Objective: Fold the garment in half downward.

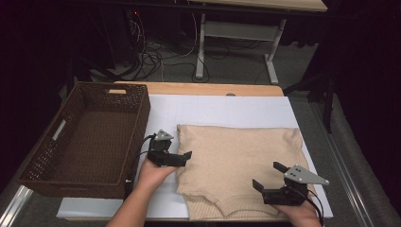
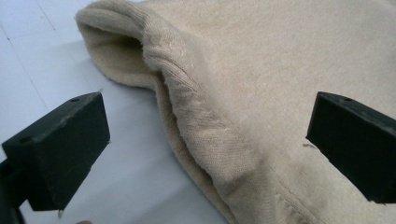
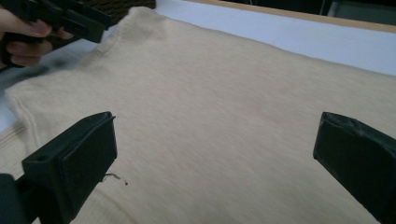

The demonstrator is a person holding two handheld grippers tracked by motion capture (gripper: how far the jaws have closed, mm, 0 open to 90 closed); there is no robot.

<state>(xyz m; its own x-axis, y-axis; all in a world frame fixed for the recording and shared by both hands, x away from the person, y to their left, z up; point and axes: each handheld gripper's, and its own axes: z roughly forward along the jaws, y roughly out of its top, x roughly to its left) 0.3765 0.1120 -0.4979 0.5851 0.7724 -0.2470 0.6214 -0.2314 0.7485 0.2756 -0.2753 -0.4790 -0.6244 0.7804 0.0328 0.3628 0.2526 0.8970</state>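
Lying folded on the white tabletop [image 1: 227, 106] beside an empty wicker basket [image 1: 137, 120]: beige sweater [image 1: 236, 161]. Left gripper [image 1: 185, 158] and right gripper [image 1: 268, 176] jaws spread wide, nothing held. Transfer to basket probably pending.

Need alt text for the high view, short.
A folded beige knitted sweater lies on a white mat covering a wooden table. A person's left gripper sits at its left edge and the right gripper over its near right corner, both with jaws open. A dark brown woven basket stands left.
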